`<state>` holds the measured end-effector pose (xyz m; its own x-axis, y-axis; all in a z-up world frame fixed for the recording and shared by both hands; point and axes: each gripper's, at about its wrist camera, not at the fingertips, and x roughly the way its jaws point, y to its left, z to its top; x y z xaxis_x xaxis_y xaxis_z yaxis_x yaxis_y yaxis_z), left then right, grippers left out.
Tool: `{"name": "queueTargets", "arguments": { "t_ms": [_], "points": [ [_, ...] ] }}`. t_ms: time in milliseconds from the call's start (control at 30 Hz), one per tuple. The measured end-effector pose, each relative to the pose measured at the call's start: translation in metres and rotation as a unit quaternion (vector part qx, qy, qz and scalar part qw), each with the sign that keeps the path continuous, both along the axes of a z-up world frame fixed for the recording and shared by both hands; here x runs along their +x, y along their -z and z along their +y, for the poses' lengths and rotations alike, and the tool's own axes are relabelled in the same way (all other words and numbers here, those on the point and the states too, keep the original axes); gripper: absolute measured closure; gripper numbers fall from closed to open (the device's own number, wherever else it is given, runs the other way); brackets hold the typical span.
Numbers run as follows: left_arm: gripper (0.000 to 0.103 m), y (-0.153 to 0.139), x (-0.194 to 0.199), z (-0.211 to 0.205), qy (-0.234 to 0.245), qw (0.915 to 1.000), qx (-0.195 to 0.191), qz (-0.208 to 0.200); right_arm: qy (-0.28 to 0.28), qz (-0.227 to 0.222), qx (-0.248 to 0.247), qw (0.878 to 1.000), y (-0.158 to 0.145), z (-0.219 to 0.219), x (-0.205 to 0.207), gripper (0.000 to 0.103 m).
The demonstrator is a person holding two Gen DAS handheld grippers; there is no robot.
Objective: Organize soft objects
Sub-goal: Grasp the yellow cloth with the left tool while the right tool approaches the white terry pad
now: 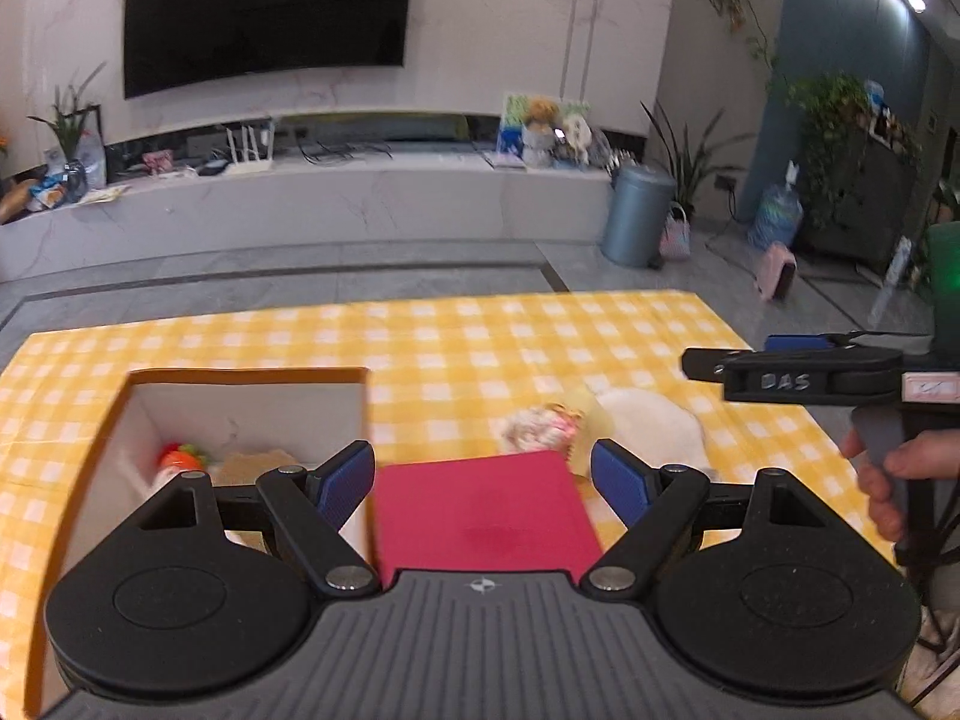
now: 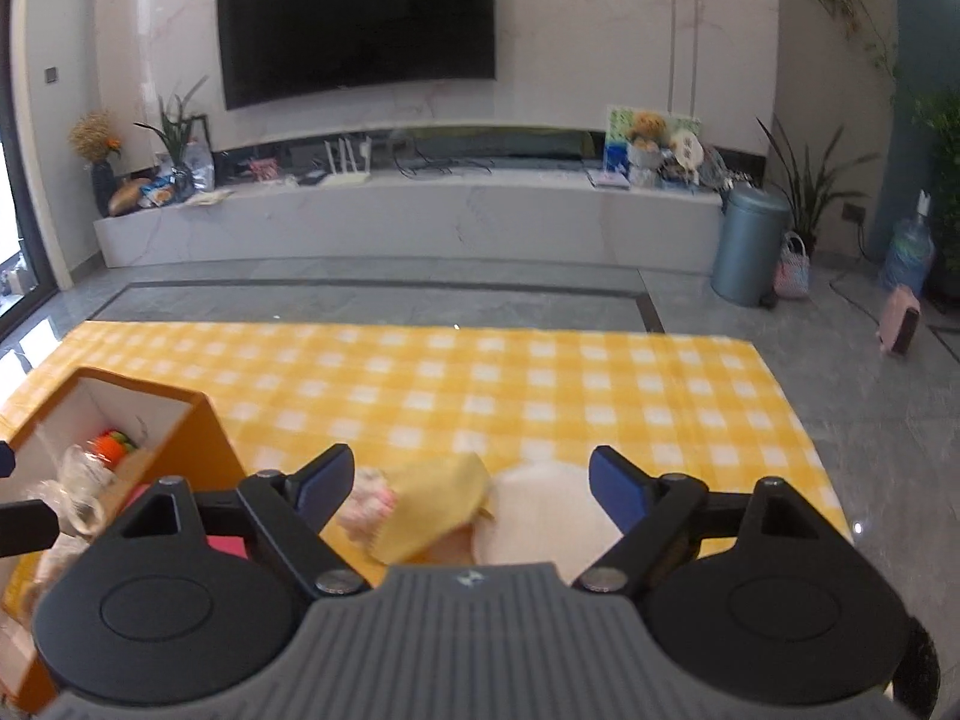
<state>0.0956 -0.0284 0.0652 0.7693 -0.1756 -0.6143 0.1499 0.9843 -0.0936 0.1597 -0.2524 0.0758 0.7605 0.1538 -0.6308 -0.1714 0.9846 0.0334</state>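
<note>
My left gripper (image 1: pixel 483 480) is open above a red flat pad (image 1: pixel 486 516) that lies on the yellow checked table (image 1: pixel 456 354), just right of an open orange box (image 1: pixel 246 377). The box holds an orange-and-green toy (image 1: pixel 180 456) and a tan item (image 1: pixel 252 465). My right gripper (image 2: pixel 471 486) is open above a yellow cloth (image 2: pixel 432 504), a white round soft object (image 2: pixel 540 516) and a pink fluffy toy (image 2: pixel 366 504). The same white object (image 1: pixel 648 426) and fluffy toy (image 1: pixel 540 426) show in the left wrist view, with the right gripper (image 1: pixel 798 369) to their right.
The box (image 2: pixel 204 438) stands at the table's left, with a clear plastic wrap (image 2: pixel 78 480) inside. Beyond the table lie grey floor, a white TV bench, a grey bin (image 2: pixel 750 246) and potted plants.
</note>
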Motion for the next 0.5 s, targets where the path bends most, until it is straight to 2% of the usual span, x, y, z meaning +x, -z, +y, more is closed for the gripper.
{"name": "queueTargets", "arguments": {
  "t_ms": [200, 300, 500],
  "points": [
    [0.007, 0.003, 0.024, -0.041, 0.023, 0.9986, 0.046, 0.011, 0.016, 0.026, 0.015, 0.999, 0.033, -0.02, 0.015, 0.015],
    [0.007, 0.008, 0.043, -0.06, 0.04, 0.997, 0.06, 0.028, 0.028, 0.033, 0.006, 0.999, 0.052, -0.032, 0.023, 0.009],
    [0.007, 0.022, 0.078, -0.086, 0.058, 0.993, 0.093, 0.045, 0.04, 0.058, -0.015, 0.997, 0.085, -0.049, 0.044, 0.009]
  ]
}}
